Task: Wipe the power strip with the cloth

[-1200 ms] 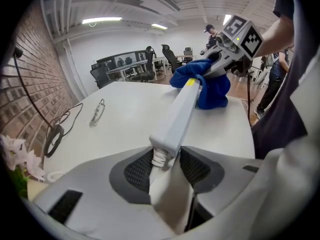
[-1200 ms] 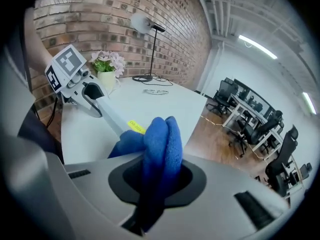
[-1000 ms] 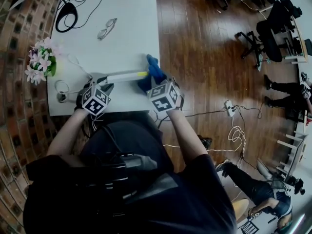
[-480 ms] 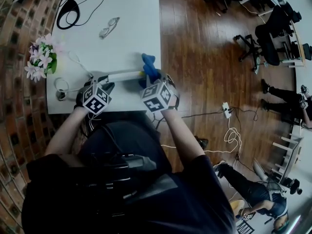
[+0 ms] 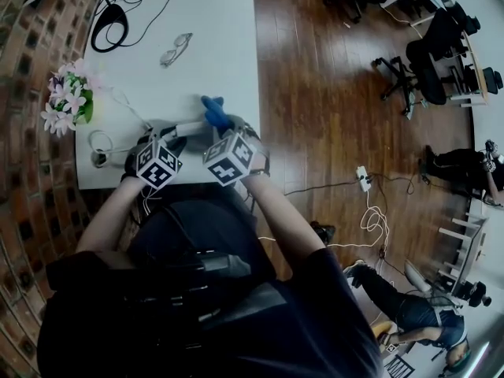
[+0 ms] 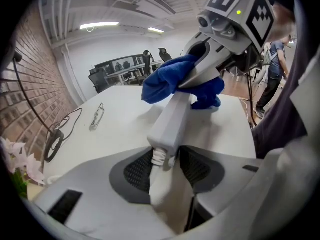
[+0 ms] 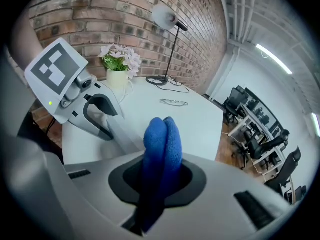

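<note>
The left gripper (image 6: 162, 170) has its jaws closed on the cord end of the white power strip (image 6: 172, 116), which lies lengthwise close to the front edge of the counter (image 5: 213, 46). This grip seems meant to keep the strip from sliding while it is rubbed. The right gripper (image 7: 160, 181) has its jaws pinched on the folded blue cloth (image 7: 162, 139), so a thick pad of fabric sticks out beyond them and rests on the strip, further along from the left jaws.
</note>
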